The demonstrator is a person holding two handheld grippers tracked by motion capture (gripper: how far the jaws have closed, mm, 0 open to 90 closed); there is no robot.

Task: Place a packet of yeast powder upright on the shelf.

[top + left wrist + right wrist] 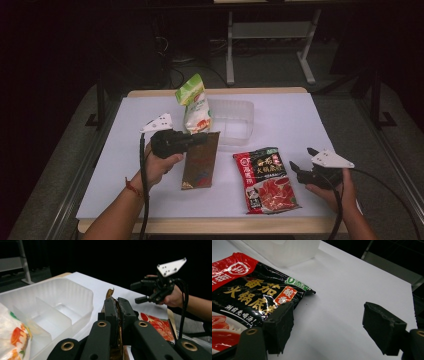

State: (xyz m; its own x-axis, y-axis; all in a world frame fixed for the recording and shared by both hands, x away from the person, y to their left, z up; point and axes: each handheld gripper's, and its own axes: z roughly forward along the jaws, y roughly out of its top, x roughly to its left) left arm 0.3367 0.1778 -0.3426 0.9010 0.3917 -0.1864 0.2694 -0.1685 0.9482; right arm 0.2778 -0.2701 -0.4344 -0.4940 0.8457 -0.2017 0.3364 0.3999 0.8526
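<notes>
left hand-held gripper (117,312) clamps brown packet (201,161); right hand-held gripper (328,325) agape; plastic tray (82,293) empty.

Table (300,120): carries every item.
Divided plastic tray (235,120): at the far middle.
Snack bag (195,107): just left of the tray.
Brown packet (201,160): in front of the snack bag.
Hotpot-base packet (265,179): right of the brown packet, nearer the front edge.

Glossy foil, cloudy plastic, matt paper

The red-and-black sachet (265,179) and brown packet (201,160) shine like crinkled foil; the far tray (235,122) is translucent smooth plastic; the table (290,120) wears matt white paper over a wooden edge.
</notes>
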